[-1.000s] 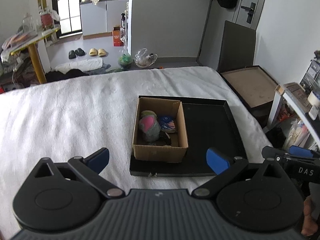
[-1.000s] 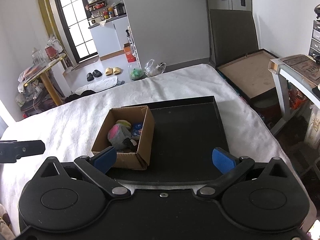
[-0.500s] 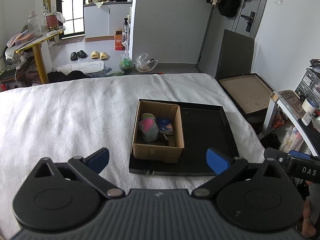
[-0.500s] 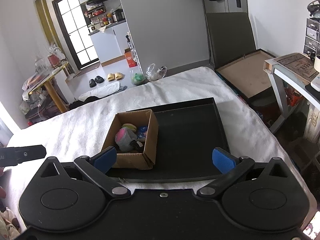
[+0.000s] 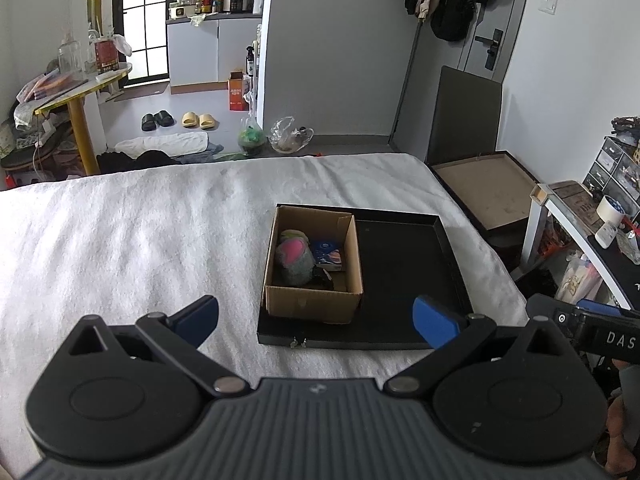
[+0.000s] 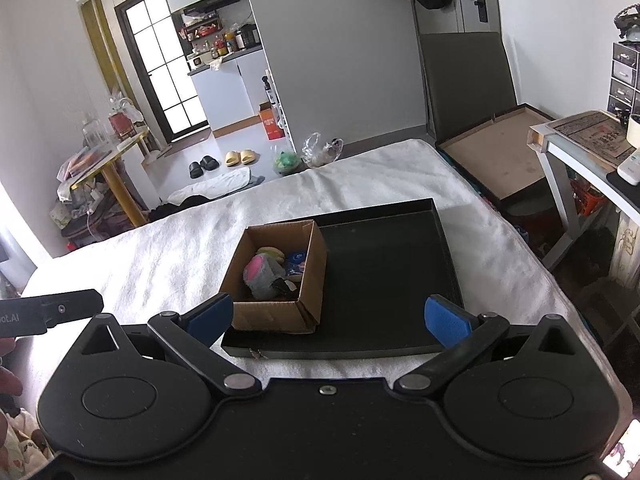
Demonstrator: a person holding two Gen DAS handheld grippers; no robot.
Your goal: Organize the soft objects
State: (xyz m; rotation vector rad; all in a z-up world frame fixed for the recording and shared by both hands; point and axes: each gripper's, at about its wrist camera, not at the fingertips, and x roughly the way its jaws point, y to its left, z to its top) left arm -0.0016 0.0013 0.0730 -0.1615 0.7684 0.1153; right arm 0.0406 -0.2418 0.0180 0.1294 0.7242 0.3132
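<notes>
Soft objects, a grey-and-pink plush lump and smaller items, sit in the open brown cardboard box on the black tray; I judge them light, squashy, best pinched mid-body; my left gripper and right gripper gape wide, empty.

Both grippers, the left gripper and the right gripper, have moved back and up from the cardboard box, so it now looks smaller and farther.

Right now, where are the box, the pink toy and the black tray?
box (image 5: 312,307), left wrist view, front wall.
pink toy (image 5: 291,251), left wrist view, pink top.
black tray (image 6: 384,276), right wrist view, bare floor.
</notes>
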